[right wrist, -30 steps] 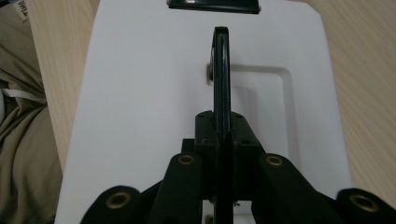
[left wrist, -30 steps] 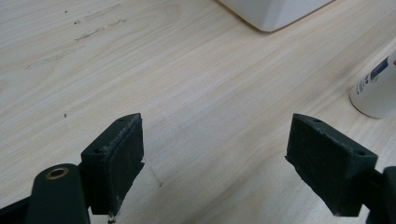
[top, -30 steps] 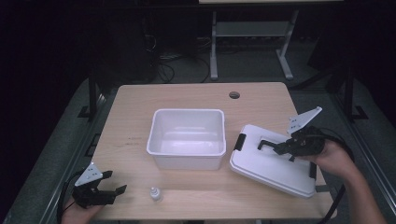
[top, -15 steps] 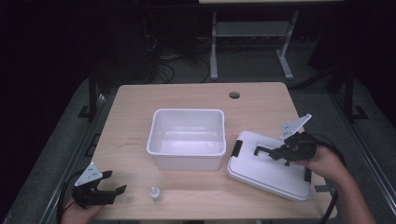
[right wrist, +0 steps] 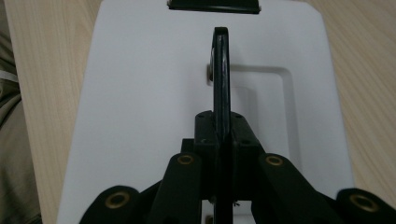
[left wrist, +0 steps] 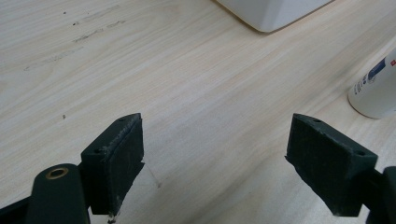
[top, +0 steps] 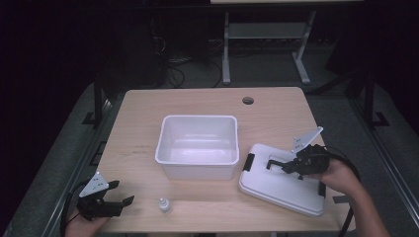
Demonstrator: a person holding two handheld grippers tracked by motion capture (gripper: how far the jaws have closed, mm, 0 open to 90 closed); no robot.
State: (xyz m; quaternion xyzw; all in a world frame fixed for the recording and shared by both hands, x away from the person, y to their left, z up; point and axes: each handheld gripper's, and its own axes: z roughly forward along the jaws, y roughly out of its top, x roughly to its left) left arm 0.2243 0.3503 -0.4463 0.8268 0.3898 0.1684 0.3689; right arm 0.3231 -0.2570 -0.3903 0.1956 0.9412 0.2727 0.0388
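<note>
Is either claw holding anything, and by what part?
The right gripper pinches the white lid by its black handle. The left gripper is open, holding nothing.

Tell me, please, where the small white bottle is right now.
In the high view the small white bottle stands near the table's front edge, between the open left gripper and the white bin.

white lid [top: 281, 183], seemingly flat, right of tub [top: 196, 146].

left tongs [top: 120, 193]: jaws wide apart, low | right tongs [top: 274, 165]: jaws closed, hand [top: 337, 174] gripping
</note>
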